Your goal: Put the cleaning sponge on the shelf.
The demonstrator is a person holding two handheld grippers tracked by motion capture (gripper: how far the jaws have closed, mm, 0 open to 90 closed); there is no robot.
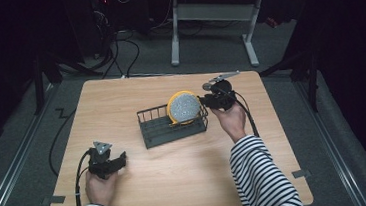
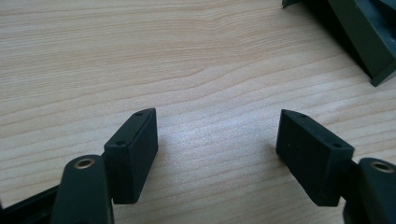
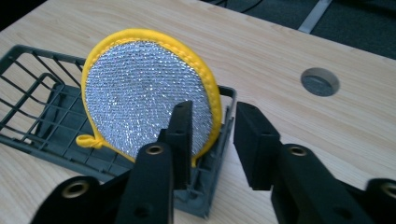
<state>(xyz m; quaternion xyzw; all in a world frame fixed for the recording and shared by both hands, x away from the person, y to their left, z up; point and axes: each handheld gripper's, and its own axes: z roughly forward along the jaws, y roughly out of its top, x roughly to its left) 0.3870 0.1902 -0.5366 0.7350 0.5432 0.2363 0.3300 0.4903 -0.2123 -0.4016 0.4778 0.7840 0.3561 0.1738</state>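
- Left gripper (image 1: 121,161) rests on the table (image 1: 144,196) at about 7 o'clock from the rack, its jaws spread wide with only bare wood between them; it holds nothing.
- The grey wire rack (image 1: 161,130) sits mid-table. The round silver scouring pad (image 1: 184,108), edged in yellow, stands on edge in the rack's 3 o'clock end, leaning against its wall.
- Right gripper (image 3: 212,140) sits at the rack's 3 o'clock end, jaws parted and straddling the pad's rim and the rack wall, pads not pressing.
- Judged step: the pad looks just set down and released. Next, the right gripper needs to back away toward 3 o'clock without tipping the pad.
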